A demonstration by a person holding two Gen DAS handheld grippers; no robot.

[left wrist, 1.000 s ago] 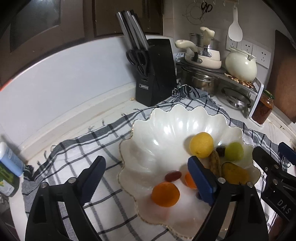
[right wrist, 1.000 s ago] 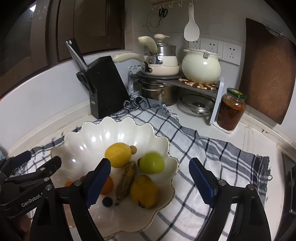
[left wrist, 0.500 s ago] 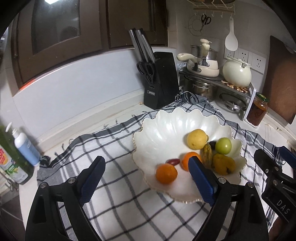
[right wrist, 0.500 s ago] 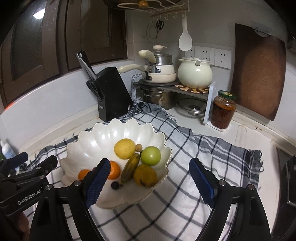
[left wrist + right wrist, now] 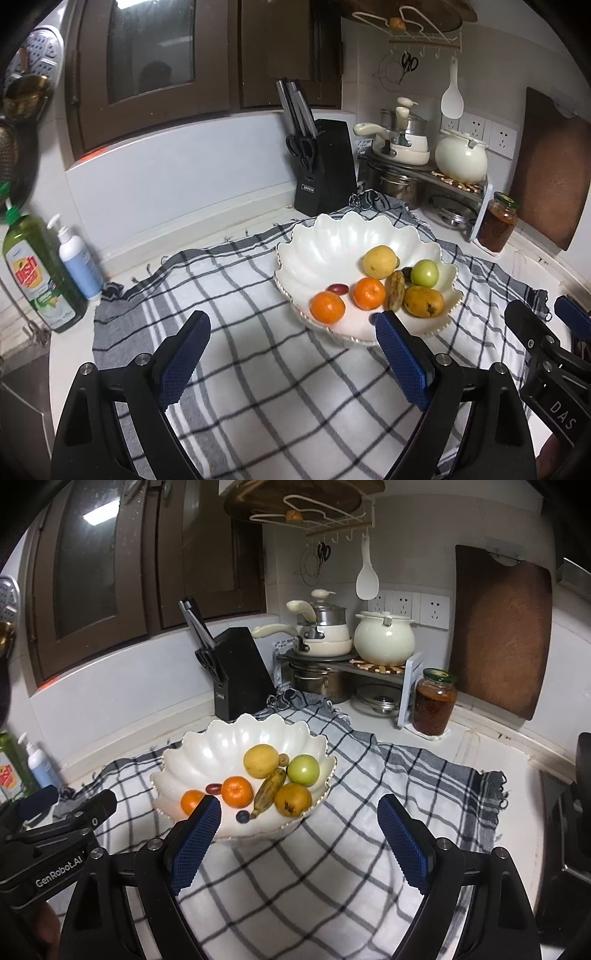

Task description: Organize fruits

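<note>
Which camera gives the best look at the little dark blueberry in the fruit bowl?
The right wrist view: the blueberry lies fully visible on the bowl, beside the banana's tip. In the left wrist view a tong pad almost hides it.

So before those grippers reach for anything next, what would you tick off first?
1. Left gripper open, nothing between the jaws: ok.
2. Right gripper open, holding nothing: ok.
3. Bowl flat on the checked cloth: ok.
4. Fruit reachable: both oranges and the banana lie exposed at the near side: ok.
5. Small blueberry easy to pinch: cannot tell.
6. Where the fruit should go: no second container in view: cannot tell.
</note>
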